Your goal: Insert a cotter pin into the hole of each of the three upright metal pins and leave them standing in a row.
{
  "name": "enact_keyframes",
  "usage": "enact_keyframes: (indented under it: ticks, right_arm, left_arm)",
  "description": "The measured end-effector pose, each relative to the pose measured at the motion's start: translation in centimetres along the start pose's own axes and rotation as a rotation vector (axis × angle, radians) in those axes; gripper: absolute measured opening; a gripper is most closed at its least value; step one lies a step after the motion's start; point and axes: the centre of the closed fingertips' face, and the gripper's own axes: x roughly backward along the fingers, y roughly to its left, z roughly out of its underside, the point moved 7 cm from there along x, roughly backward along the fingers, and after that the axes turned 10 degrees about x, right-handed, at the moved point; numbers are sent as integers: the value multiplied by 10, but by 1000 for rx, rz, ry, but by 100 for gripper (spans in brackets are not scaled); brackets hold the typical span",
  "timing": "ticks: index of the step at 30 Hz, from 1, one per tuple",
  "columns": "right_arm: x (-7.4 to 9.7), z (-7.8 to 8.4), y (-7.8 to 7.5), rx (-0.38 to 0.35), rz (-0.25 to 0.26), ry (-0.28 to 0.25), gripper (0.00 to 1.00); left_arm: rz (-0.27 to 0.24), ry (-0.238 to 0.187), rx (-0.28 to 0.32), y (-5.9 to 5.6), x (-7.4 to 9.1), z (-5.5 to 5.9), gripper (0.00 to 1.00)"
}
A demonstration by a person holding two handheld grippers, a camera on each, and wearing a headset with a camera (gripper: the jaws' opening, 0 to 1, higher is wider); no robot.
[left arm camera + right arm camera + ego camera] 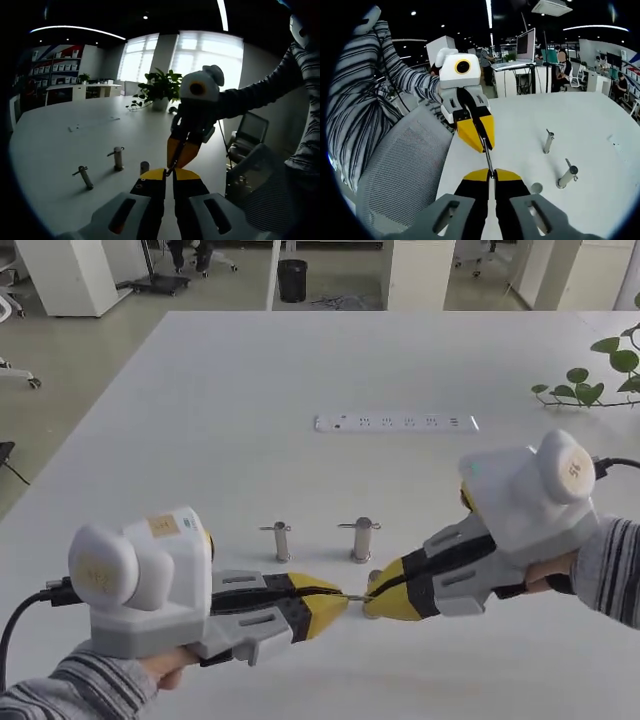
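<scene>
At the worktop's (pixel 300 370) near edge, left gripper (pixel 340 602) and right gripper (pixel 373 602) meet tip to tip, both pinching one cotter pin (pixel 486 152). The bare metal pin (pixel 536 188) just beside them shows plainest in the right gripper view.

No legible text, brand, number or sign anywhere — every marking too blurred.

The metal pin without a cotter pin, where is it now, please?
In the head view the bare metal pin stands just behind where the left gripper and right gripper meet, in front of the right-hand fitted pin.
</scene>
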Motion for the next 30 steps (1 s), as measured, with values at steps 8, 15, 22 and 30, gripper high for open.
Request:
enact_keyframes:
  ticks: [8, 15, 22, 30]
  right_arm:
    - [2, 6, -2, 64, 4, 60, 0]
    - [14, 19, -13, 102, 39, 139, 0]
    - [27, 32, -21, 131, 55, 200, 0]
    - [33, 47, -27, 153, 55, 268, 0]
  left_arm:
    - [-47, 15, -41, 2, -1, 3, 12]
    - [-94, 4, -50, 2, -4, 9, 23]
    - [-157, -25, -66, 5, -16, 15, 30]
    - [-247, -32, -66, 13, -32, 20, 33]
